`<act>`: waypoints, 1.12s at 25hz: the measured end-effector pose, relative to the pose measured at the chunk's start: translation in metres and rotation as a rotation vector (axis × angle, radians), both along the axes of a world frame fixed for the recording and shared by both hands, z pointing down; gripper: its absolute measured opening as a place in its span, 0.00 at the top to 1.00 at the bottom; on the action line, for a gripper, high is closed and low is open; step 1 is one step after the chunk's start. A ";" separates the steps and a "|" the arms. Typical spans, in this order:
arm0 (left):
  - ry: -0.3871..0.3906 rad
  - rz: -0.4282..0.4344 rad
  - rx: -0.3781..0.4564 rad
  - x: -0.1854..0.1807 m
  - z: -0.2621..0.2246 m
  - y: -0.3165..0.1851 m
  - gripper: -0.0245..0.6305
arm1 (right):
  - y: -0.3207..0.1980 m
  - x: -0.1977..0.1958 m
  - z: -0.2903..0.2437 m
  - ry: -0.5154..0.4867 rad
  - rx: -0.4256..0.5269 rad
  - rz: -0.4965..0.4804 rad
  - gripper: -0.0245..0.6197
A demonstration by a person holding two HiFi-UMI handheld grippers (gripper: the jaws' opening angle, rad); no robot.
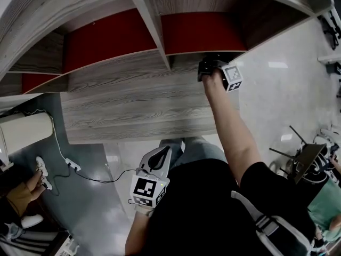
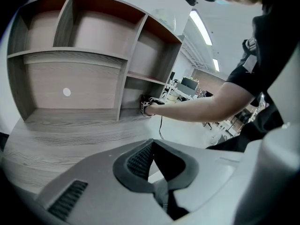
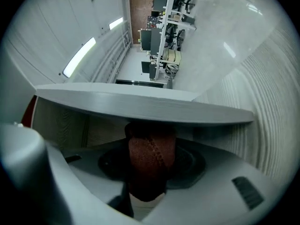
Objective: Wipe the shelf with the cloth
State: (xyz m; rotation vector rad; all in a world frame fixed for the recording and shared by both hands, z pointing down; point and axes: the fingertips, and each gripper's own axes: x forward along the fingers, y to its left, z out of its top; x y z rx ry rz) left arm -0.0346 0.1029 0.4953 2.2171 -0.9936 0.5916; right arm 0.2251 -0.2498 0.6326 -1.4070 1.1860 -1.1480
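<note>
Right tongs [image 1: 209,68] are clamped on a rust-brown cloth [image 3: 149,161], with the wad bunched between the jaws and poking out past the tips. Its long axis runs along the tongs. The right arm is stretched out, and the tongs sit at the mouth of the lower right compartment of the wood-grain shelf [image 1: 122,108], just right of the upright divider [image 1: 160,41].

In the right gripper view a grey shelf board [image 3: 140,104] crosses just above the cloth. The cloth looks right up against the board's shadowed underside, but I cannot tell if it actually touches.

Left tongs [image 1: 164,152] are pulled in low by the person's body, well apart from the shelf. The jaws are together with nothing between them, and they only point across the broad bottom ledge [image 2: 70,135].

Judgement: wiping is in hand or about to start. The surface to wipe lies straight ahead of the cloth, so the right arm is the nearer one and the only one that matters. The next move needs the cloth pressed flat and dragged sideways along the board.

Compartments: the left gripper view shows no objects in any of them, only a pale round spot [image 2: 66,92] on one back panel.
</note>
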 end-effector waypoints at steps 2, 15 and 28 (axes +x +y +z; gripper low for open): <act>0.002 -0.001 -0.003 -0.002 0.000 0.000 0.95 | -0.004 -0.004 -0.017 -0.023 0.080 0.009 0.72; 0.007 -0.065 -0.012 -0.023 0.002 0.005 0.95 | -0.032 -0.066 -0.086 -0.020 0.368 -0.129 0.72; 0.007 -0.161 -0.008 -0.040 0.000 0.020 0.95 | -0.034 -0.195 -0.087 0.230 0.306 -0.539 0.72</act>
